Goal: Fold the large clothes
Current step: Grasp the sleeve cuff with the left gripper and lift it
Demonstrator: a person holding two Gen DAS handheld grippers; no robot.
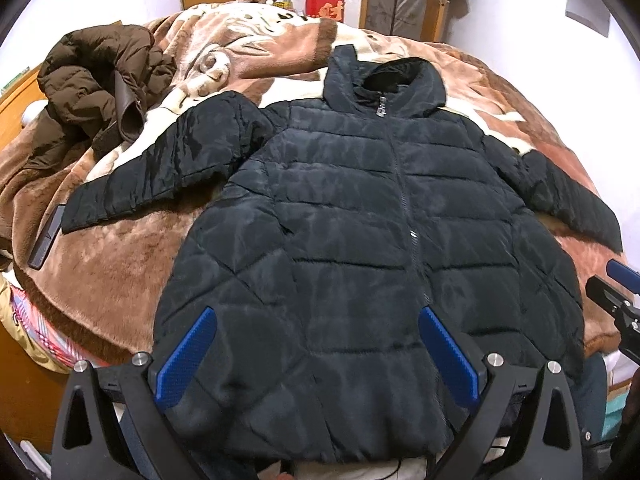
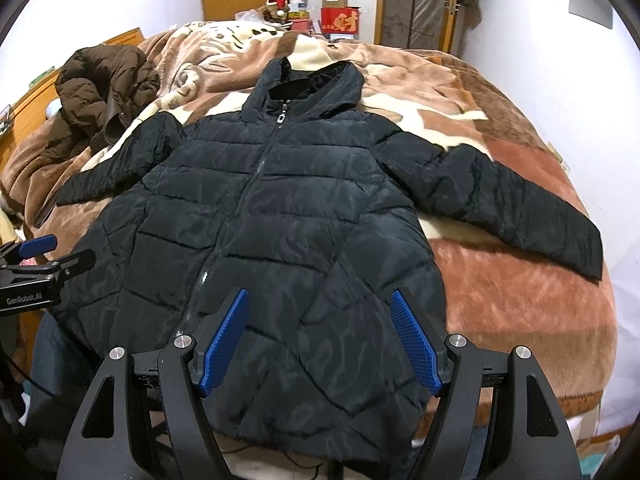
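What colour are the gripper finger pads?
Blue, textured pads on black fingers; clearest in the right wrist view.

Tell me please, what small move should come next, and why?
Probably bring the left tool to the left sleeve of the black quilted puffer jacket and fold it inward: the jacket lies flat and zipped, both sleeves spread, both tools open and empty.

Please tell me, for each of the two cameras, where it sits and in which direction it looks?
Left wrist: on the left hand-held gripper, near the hem, looking up the black jacket toward the hood; its open blue fingers show, the right gripper at the right edge.
Right wrist: on the right hand-held gripper, same direction, further right; open fingers show, the left gripper at the left edge.
Shared: jacket, brown coat, blanket.
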